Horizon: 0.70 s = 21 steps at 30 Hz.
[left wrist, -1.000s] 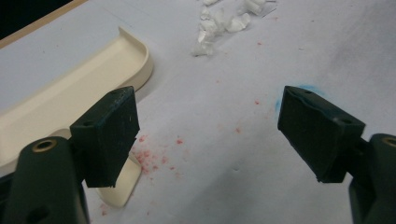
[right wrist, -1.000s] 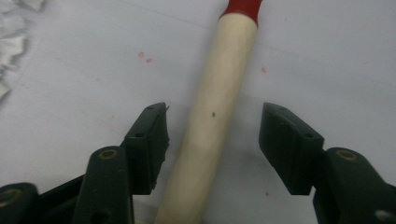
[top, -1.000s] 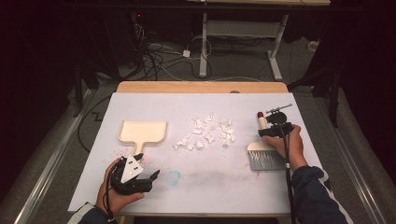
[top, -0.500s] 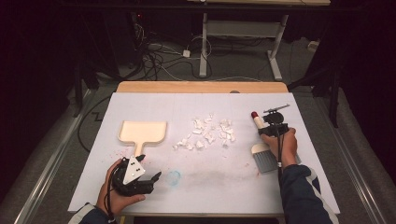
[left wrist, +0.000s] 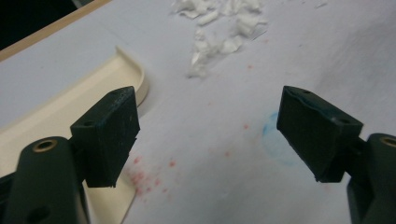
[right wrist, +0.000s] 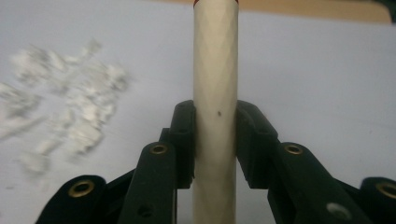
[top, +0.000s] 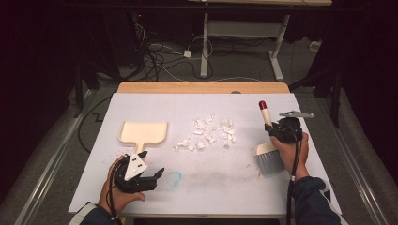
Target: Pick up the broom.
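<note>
Cream brush handle (right wrist: 215, 93) between right tool (right wrist: 215, 140) pads

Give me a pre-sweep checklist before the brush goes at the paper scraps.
1. Brush gripped: ok. The right tongs are closed on its pale handle.
2. Bristles on the table: cannot tell. The high view leaves it unclear whether they touch the sheet.
3. Paper scraps in one patch: ok. They lie loosely together between the dustpan and the brush.
4. Dustpan held steady: not ok. The left tongs stand open and grip nothing, with the pan's handle beside one pad.
5. Path from brush to scraps: ok. Only bare white sheet lies between.
</note>
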{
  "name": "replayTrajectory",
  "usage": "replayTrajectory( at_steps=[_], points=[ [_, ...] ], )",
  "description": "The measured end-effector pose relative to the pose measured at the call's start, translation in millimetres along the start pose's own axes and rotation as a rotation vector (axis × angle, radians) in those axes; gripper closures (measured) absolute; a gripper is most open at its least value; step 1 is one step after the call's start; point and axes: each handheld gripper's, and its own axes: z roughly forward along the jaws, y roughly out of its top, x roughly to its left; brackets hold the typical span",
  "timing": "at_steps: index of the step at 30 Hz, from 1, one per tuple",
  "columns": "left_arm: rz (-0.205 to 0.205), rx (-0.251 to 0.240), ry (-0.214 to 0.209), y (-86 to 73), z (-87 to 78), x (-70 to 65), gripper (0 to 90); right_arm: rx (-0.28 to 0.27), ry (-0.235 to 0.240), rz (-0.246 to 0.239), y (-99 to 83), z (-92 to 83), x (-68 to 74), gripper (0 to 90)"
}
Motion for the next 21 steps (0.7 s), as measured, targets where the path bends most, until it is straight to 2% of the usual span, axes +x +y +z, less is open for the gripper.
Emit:
replayTrajectory(
  at_steps=[1, 2, 3, 4, 11, 13, 16, 19, 21],
  points=[
    [-0.006, -0.003, -0.038, 6.9, 2.0, -3.8, 21.3, -0.026, 0.002, 0.001, 1.9, -7.8, 3.0, 71.2],
    [-0.006, -0.003, -0.038, 6.9, 2.0, -3.8, 22.9, -0.052, 0.008, -0.007, 3.8, -15.9, 6.5, 71.2],
    [-0.026, -0.027, -0.132, 23.6, 6.0, -12.8, 23.0, -0.077, 0.023, -0.013, 5.1, -24.2, 10.4, 71.2],
    [-0.029, -0.043, -0.167, 33.0, 8.2, -18.6, 23.0, -0.098, 0.037, -0.016, 6.2, -31.6, 14.2, 71.2],
    [0.030, -0.148, -0.342, 98.0, 29.6, -74.4, 22.7, -0.229, 0.082, -0.055, 10.2, -71.1, 49.8, 71.2],
    [0.043, -0.176, -0.371, 112.4, 37.4, -87.8, 22.7, -0.257, 0.094, -0.074, 8.6, -76.7, 63.2, 71.1],
    [0.042, -0.187, -0.383, 127.5, 52.5, -102.3, 23.5, -0.289, 0.108, -0.113, 5.5, -81.7, 84.5, 71.1],
    [0.029, -0.188, -0.379, 132.3, 62.0, -108.0, 25.5, -0.310, 0.135, -0.147, 2.5, -86.9, 101.8, 71.1],
    [-0.001, -0.179, -0.378, 134.4, 75.1, -110.4, 27.6, -0.325, 0.159, -0.155, 0.5, -90.7, 110.3, 71.1]
  ],
)
